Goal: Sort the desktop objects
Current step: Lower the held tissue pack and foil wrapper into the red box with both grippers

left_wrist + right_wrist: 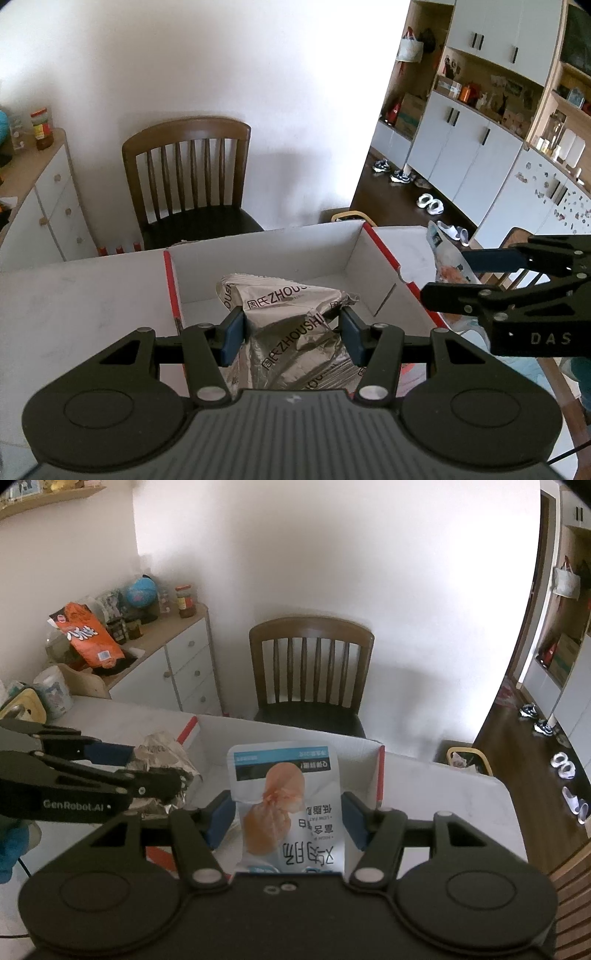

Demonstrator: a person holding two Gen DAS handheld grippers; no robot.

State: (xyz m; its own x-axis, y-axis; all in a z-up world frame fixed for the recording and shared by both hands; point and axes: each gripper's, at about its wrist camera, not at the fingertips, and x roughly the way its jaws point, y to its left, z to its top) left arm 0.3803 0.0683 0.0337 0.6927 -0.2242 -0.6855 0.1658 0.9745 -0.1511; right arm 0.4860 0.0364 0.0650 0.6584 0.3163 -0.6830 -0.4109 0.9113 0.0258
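My left gripper [291, 326] is shut on a crumpled silver foil snack bag [291, 343] printed ZHOUSHI, held over the open white cardboard box with red edges [380, 251] on the white table [74, 295]. My right gripper [288, 814] is shut on a white pouch [291, 812] with a blue band and an orange food picture, above the near right part of the same box [380, 779]. In the left wrist view the right gripper [461, 277] shows at the right with the pouch [448, 258]. The right wrist view has the left gripper [147, 766] at the left with the silver bag [162, 753].
A brown wooden chair [188, 177] stands behind the table against the wall. A white drawer cabinet [184, 672] with jars, a globe and an orange bag [88, 635] stands left. A tissue roll [53, 690] sits at the table's far left. Shoes [430, 203] lie on the floor to the right.
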